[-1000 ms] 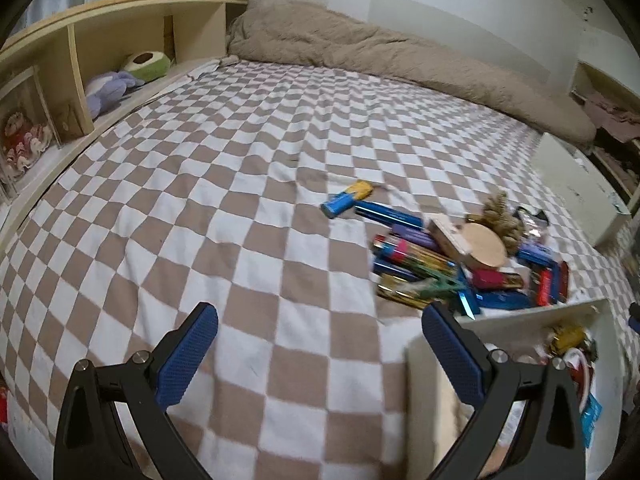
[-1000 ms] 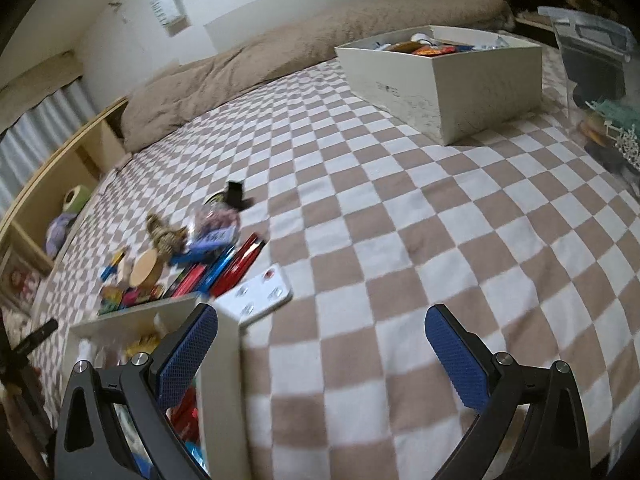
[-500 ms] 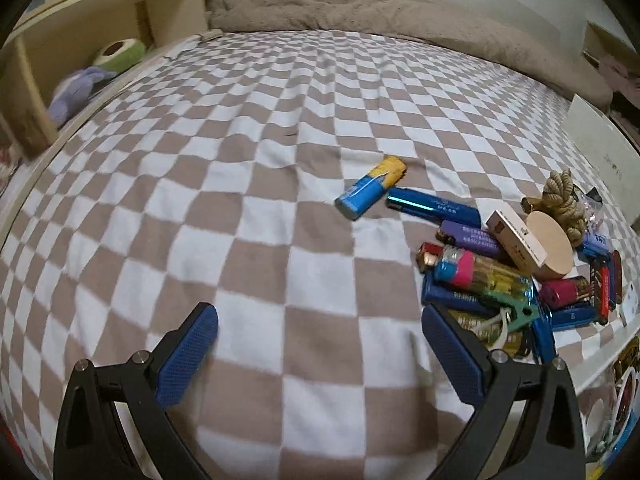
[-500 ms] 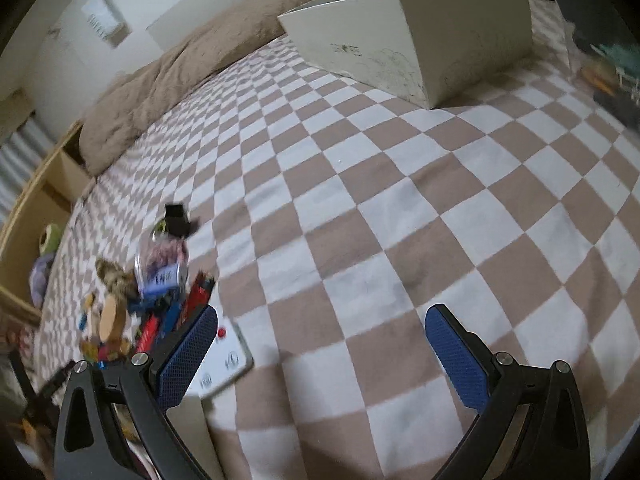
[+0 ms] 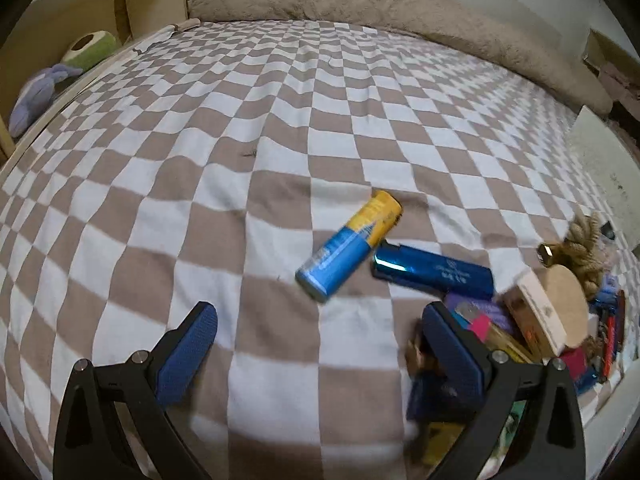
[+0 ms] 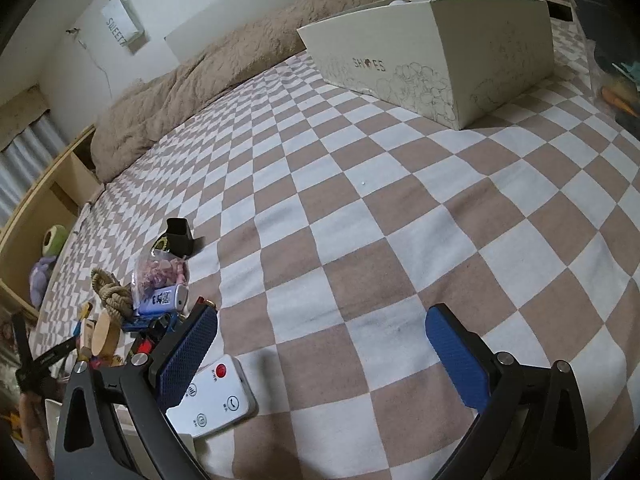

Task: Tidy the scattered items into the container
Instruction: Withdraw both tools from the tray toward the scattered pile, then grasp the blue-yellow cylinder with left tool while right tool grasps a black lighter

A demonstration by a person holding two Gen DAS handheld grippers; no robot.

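Left wrist: lighters [image 5: 434,271] beside clutter [image 5: 556,320].

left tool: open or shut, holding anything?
Open and empty. The left tool has its blue pads spread wide over bare checkered bedspread, short of the blue-and-yellow tube.

Home bedroom, checkered bedsheet [image 5: 280,128], rumpled beige duvet [image 5: 360,4], bedside shelf [image 5: 100,4]

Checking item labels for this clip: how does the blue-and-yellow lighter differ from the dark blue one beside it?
The blue-and-yellow lighter is two-toned and matte; the dark blue lighter is one metallic colour. The first lies diagonally, away from the pile; the second lies nearly level, against the pile. Both lie flat on the checkered bedspread, ungrasped.
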